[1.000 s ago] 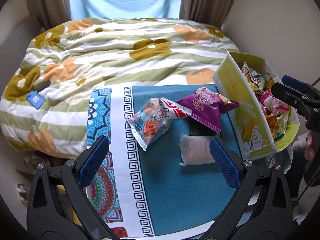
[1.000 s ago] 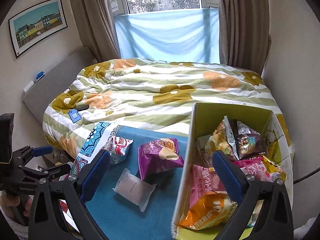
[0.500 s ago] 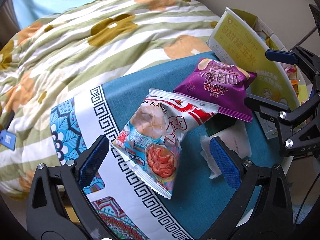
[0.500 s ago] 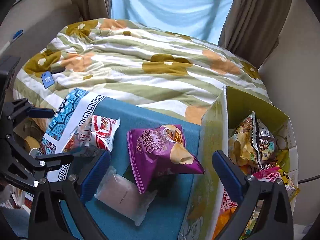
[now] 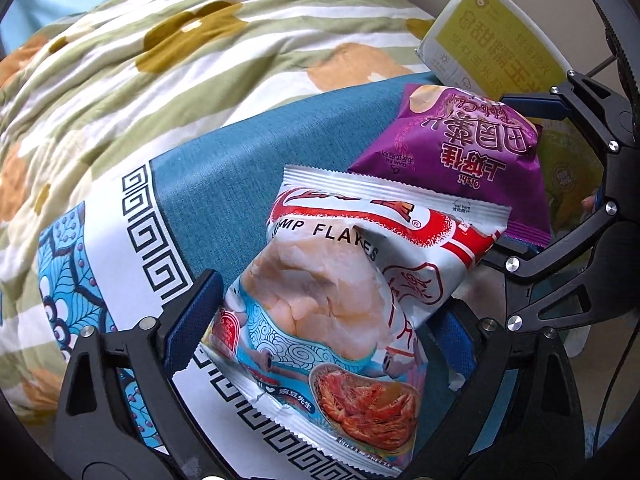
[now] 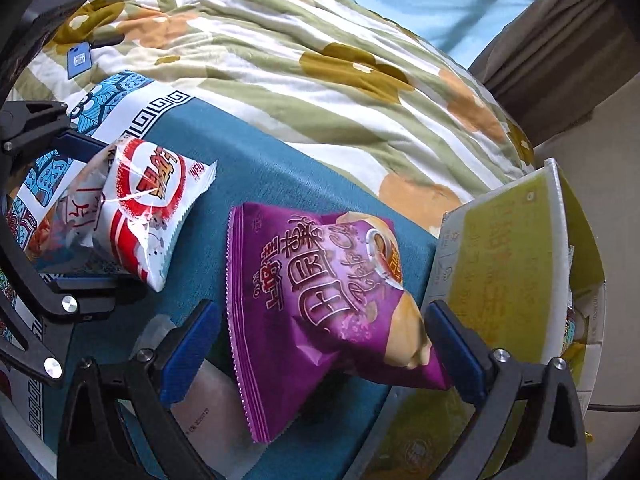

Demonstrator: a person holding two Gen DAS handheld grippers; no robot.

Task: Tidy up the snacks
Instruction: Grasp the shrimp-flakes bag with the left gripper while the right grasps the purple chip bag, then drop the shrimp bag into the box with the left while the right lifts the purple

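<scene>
Snacks lie on the table: shrimp bag [image 5: 340,312] between my spread left gripper [image 5: 320,332], purple bag [image 6: 332,300] between my spread right gripper [image 6: 320,340], box [image 6: 520,264] at three o'clock. Both look light, puffy, slippery; I'd pinch mid-body gently.

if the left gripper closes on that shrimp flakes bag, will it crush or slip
The shrimp flakes bag looks puffed with air, so it is probably light and would likely dent under the left gripper rather than resist. Its glossy, crinkled film may slide between the fingers. The flakes pictured suggest brittle contents; a gentle squeeze seems wise.
</scene>
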